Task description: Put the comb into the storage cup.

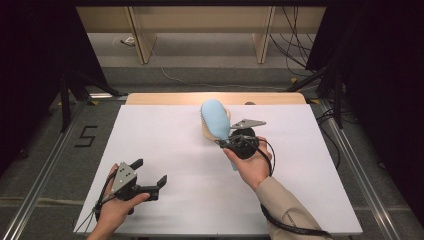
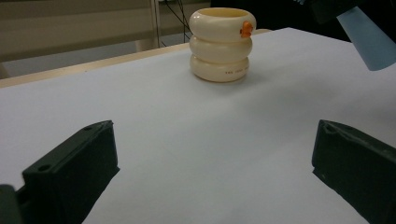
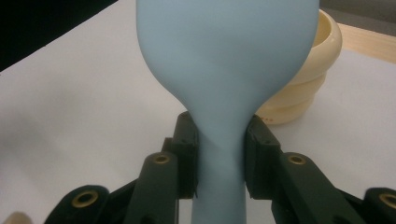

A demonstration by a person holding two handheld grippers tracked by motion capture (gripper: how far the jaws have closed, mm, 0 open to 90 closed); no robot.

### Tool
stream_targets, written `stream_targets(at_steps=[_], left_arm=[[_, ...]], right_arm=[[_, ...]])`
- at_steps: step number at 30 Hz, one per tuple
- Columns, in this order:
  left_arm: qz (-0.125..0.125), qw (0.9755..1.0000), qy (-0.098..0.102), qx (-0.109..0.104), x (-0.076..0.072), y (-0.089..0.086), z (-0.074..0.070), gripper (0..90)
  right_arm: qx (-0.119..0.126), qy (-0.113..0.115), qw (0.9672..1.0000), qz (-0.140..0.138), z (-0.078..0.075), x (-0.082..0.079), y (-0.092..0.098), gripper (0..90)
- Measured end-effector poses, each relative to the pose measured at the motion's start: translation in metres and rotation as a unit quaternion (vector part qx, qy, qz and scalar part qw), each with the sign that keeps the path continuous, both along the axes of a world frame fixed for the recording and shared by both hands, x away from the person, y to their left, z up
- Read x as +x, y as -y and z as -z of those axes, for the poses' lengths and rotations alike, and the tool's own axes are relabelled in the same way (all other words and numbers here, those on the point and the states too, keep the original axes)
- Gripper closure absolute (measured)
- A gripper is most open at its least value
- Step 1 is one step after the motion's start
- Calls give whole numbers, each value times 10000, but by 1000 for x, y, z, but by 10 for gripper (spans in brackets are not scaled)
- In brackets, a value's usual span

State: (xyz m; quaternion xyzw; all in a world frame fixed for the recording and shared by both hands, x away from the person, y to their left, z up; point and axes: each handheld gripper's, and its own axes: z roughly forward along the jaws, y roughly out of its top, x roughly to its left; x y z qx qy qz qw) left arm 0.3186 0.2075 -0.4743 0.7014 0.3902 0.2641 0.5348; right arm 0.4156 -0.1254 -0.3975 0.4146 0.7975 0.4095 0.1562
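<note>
One light-blue plastic paddle brush (image 1: 216, 120). One cream-coloured ribbed plastic holder of three stacked rings (image 2: 221, 44), bearing one small orange mark. One white surface (image 1: 165, 145). Two black tongs: left tongs (image 1: 150, 174), right tongs (image 3: 218, 154).

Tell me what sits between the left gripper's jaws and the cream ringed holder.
Nothing: in the left gripper view, bare white table runs from the open left gripper to the cream ringed holder. The high view agrees.

Brush (image 1: 216, 120) upper centre of frame, held above worktop (image 1: 165, 150), in front of ringed holder (image 1: 206, 131) standing on it. Right tongs (image 1: 225, 142) just below brush; left tongs (image 1: 150, 172) lower left, well apart.
</note>
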Motion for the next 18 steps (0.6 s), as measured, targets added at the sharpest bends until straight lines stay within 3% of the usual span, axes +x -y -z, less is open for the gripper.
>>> stream_targets(at_steps=[9,15,18], left_arm=[[253,9996,-51,-81,-2,22,-3,8],[357,9988,-225,-257,1,38,-8,30],[431,9986,-200,-215,2,46,-10,31]], right_arm=[[13,-16,10000,-83,2,-3,-6,704],[25,-17,9999,-129,2,-6,-10,704],[32,-28,9999,-148,2,-7,-12,704]])
